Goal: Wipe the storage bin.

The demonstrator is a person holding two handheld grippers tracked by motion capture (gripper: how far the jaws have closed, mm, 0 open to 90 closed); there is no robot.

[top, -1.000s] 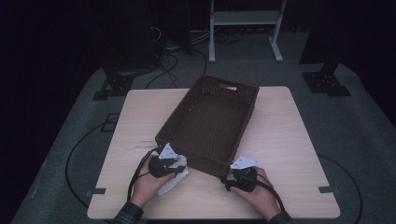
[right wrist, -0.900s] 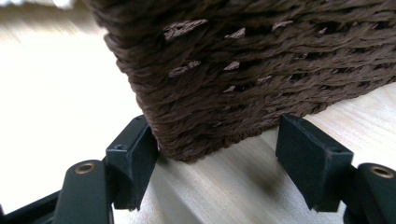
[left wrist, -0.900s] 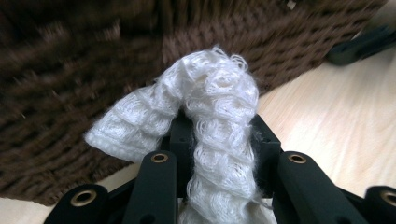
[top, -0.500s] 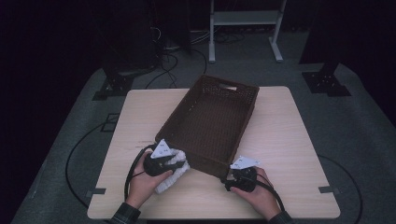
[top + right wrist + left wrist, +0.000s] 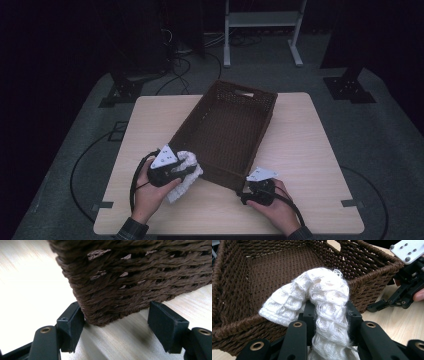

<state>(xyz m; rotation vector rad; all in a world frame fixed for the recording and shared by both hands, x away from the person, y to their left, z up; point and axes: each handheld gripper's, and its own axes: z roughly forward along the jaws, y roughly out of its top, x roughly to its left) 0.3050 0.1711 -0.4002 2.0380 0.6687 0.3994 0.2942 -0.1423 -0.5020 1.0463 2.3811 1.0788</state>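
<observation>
Count: one white cloth point(image 5: 322, 302), one wicker basket point(image 5: 227, 130).
Cloth: hangs lengthwise, near the table's point(image 5: 310, 150) front-left corner.
Your left gripper point(image 5: 329, 315): pinching the cloth.
Your right gripper point(image 5: 117, 322): spread at the basket's corner.

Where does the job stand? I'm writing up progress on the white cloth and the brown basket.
Done: the left gripper is shut on the white knitted cloth, raised beside the brown woven basket. In hand: carrying it toward the basket's near rim, while the right gripper sits open around the basket's near corner, one jaw touching. Left: getting the cloth inside and letting go; the basket's visible floor is bare.
</observation>
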